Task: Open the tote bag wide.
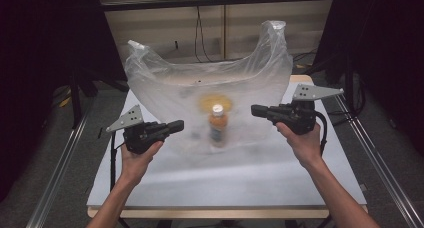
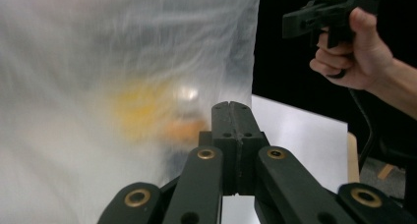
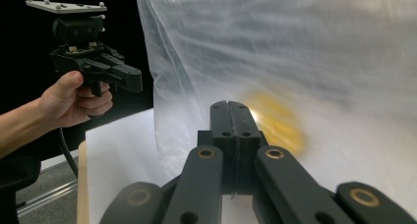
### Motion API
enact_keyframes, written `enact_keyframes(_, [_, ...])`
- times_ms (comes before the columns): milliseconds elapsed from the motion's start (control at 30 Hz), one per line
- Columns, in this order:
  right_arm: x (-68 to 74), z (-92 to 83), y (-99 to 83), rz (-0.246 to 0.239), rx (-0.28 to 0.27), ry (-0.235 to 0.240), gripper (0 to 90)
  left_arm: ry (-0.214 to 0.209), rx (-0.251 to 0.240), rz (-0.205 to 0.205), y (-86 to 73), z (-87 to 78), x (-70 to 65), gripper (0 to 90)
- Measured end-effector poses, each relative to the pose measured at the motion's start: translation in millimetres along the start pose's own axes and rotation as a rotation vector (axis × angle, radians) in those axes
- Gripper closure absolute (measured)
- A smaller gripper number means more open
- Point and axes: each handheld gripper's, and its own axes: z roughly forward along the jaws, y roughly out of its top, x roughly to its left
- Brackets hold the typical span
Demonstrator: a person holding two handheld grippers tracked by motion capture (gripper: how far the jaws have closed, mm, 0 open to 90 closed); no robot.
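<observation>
A translucent plastic bag [image 1: 165,83] stands upright on the white table [image 1: 225,185], its two handles pointing up. Inside it stands an orange bottle [image 1: 218,127] with a white cap, and a blurred yellow thing [image 1: 215,102] lies behind it. My left gripper [image 1: 180,124] is level at the bag's front left, jaws shut, with nothing seen between them. My right gripper [image 1: 254,109] points in from the right against the bag's side, also shut. In the left gripper view the shut jaws [image 2: 236,105] face the bag [image 2: 123,62]; in the right gripper view the shut jaws [image 3: 229,104] do the same.
Metal rails [image 1: 60,158] run along both sides of the table above the grey floor. Dark curtains hang at left and right. A cable [image 1: 200,28] hangs on the back wall. The table's front half is bare white surface.
</observation>
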Motion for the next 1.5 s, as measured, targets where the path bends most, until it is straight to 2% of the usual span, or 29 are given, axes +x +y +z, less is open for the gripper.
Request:
enact_keyframes(167, [1.9,3.4,16.6,-0.024,-0.015,0.005,90.0,-0.010,-0.009,0.020,15.7,1.5,-0.3,90.0])
enact_keyframes(200, [2.7,5.0,23.6,-0.033,-0.024,0.008,90.0,-0.006,-0.001,0.037,21.7,2.0,0.5,90.0])
enact_keyframes(300, [3.5,6.6,33.3,-0.050,-0.031,0.004,90.0,0.002,-0.007,0.042,26.5,0.6,2.5,90.0])
enact_keyframes(333, [3.3,7.0,35.5,-0.049,-0.038,0.007,90.0,0.000,-0.035,0.032,30.6,-0.7,4.1,90.0])
enact_keyframes(367, [3.0,7.5,39.1,-0.054,-0.043,0.005,90.0,-0.004,-0.040,0.037,32.2,-1.0,4.5,90.0])
enact_keyframes(433, [2.8,8.8,45.2,-0.058,-0.054,0.005,90.0,0.009,-0.042,0.047,37.1,-0.7,4.2,90.0])
enact_keyframes(567, [3.4,9.2,58.4,-0.066,-0.082,0.007,90.0,0.007,-0.050,0.062,49.1,3.3,4.6,90.0])
enact_keyframes(600, [3.9,9.5,61.9,-0.067,-0.089,0.007,90.0,0.020,-0.052,0.073,53.7,5.0,4.5,90.0])
enact_keyframes(667, [4.6,10.2,66.5,-0.074,-0.089,0.002,90.0,0.013,-0.052,0.072,57.2,6.3,4.6,90.0])
enact_keyframes(700, [6.1,12.6,73.3,-0.084,-0.082,-0.009,90.0,0.013,-0.057,0.081,64.3,9.3,3.9,90.0])
enact_keyframes(733, [6.8,14.6,78.1,-0.095,-0.073,-0.024,90.0,0.013,-0.057,0.081,64.3,9.3,3.9,90.0])
enact_keyframes(900, [2.6,26.1,92.4,-0.088,-0.060,-0.037,90.0,-0.010,-0.086,0.101,84.4,17.8,6.1,90.0])
enact_keyframes(1067, [-3.2,42.8,101.3,-0.093,-0.017,-0.066,90.0,0.003,-0.099,0.089,99.5,27.8,9.3,90.0])
enact_keyframes(1233, [-7.2,50.4,105.1,-0.089,-0.003,-0.074,90.0,-0.005,-0.090,0.094,107.4,33.8,12.5,90.0])
enact_keyframes(1267, [-8.3,52.2,105.7,-0.093,0.006,-0.082,90.0,-0.002,-0.096,0.078,109.7,36.2,14.6,90.0])
enact_keyframes(1333, [-11.4,56.4,108.2,-0.085,0.018,-0.089,90.0,0.005,-0.061,0.094,115.8,42.0,20.8,90.0])
enact_keyframes(1433, [-14.0,58.6,110.8,-0.075,0.014,-0.094,90.0,0.024,-0.054,0.067,114.3,49.0,29.8,90.0])
enact_keyframes(1500, [-17.0,62.4,108.1,-0.068,0.028,-0.103,90.0,0.048,-0.021,0.066,110.1,55.7,35.0,90.0])
